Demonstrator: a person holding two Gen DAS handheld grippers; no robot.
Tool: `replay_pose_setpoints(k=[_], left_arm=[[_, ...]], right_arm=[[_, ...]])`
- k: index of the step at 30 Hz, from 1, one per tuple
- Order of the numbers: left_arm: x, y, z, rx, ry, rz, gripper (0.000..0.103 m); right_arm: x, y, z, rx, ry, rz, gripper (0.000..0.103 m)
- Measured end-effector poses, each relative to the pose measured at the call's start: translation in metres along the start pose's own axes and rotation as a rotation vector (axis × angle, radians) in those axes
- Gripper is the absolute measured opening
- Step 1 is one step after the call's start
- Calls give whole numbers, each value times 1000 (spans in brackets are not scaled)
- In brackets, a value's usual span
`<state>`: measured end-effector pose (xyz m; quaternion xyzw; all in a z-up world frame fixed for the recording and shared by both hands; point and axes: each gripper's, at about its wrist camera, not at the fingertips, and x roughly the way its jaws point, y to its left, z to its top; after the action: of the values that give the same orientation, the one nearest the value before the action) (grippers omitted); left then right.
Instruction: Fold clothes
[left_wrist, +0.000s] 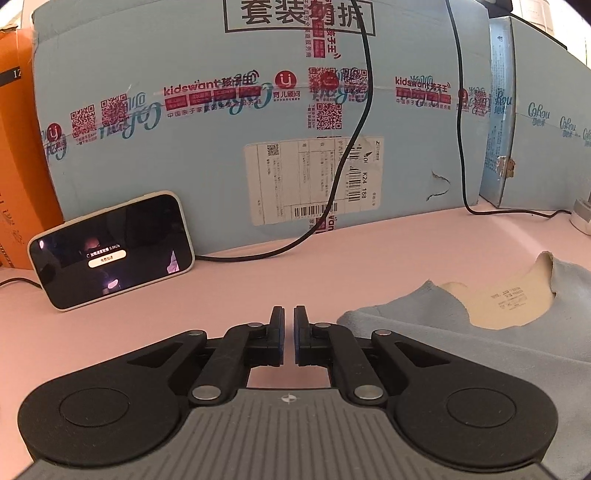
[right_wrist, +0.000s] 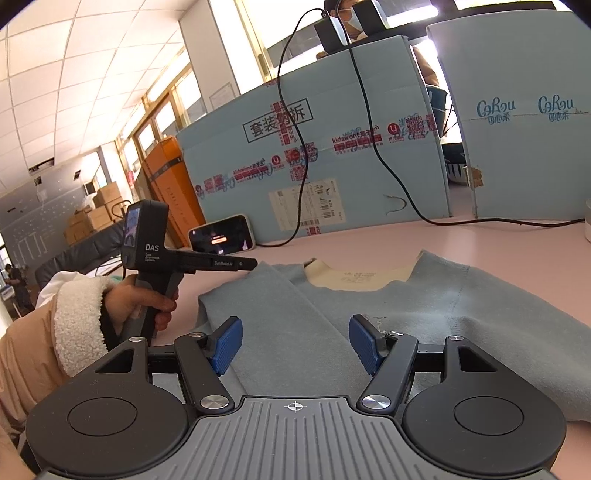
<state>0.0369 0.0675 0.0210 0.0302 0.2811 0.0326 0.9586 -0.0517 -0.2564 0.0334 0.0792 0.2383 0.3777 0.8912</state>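
Right wrist view first, since it takes in most of the scene: the pink table (right_wrist: 498, 236) runs back to a wall of pale blue cartons (right_wrist: 317, 155), with an orange box (right_wrist: 170, 184) at their left end. Spread on the table in front of me is the light blue top (right_wrist: 424, 317), neckline away from me and its cream inner lining showing at the collar. Its left side looks already turned in: a long flap (right_wrist: 273, 314) lies over the body, with a straight folded edge running back toward the collar. The right side lies flat and open, so I judge the first fold done and the other side, plus the final halving, yet to do.

My right gripper (right_wrist: 295, 341) hovers low over the middle of the top with its blue pads well apart and nothing between them. My left hand (right_wrist: 140, 306), in a fleecy cuff, holds the left gripper (left_wrist: 289, 332) just off the top's left edge, near the shoulder. From its own wrist view the jaws are drawn almost together, with only a thin gap and bare table beneath, and no cloth caught in them. The top's shoulder lies just to their right.

Smaller things: a phone (left_wrist: 110, 251) leans against the carton, screen lit, and black cables (left_wrist: 354, 122) trail down over the cardboard onto the table.
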Motion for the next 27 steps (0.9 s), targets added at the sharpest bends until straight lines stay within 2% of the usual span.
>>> replay_pose_setpoints(k=[1,2,3,5,7,9,13,17,22,27], left_arm=[[-2,0,0,-2,-12,-4,12],[-4,0,0,-4,-26,-10,22],[-8,1,0,-7,-43,-17,37],[-20,2,-1,-9,-72,-23,57],[-34,-1,-1,-10,-96,-25,66],[-52,-7,-3,-6,-115,-45,81],[-89,-29,-8,48,-144,-117,86],[-114,-57,-22,132,-126,-197,100],[-136,-89,-47,224,-114,-243,100],[-157,-110,-64,305,-111,-264,103]], right_arm=[[0,0,0,1,-1,-2,66],[-1,0,0,2,-3,-3,66],[-2,0,0,2,-7,-6,66],[-4,0,0,3,-18,-10,66],[-6,-1,0,5,-31,-14,66],[-8,-2,0,11,-45,-17,69],[-9,-3,0,18,-50,-27,70],[-8,-3,0,20,-50,-41,70],[-15,-10,0,64,-82,-88,73],[-36,-20,-3,136,-179,-161,73]])
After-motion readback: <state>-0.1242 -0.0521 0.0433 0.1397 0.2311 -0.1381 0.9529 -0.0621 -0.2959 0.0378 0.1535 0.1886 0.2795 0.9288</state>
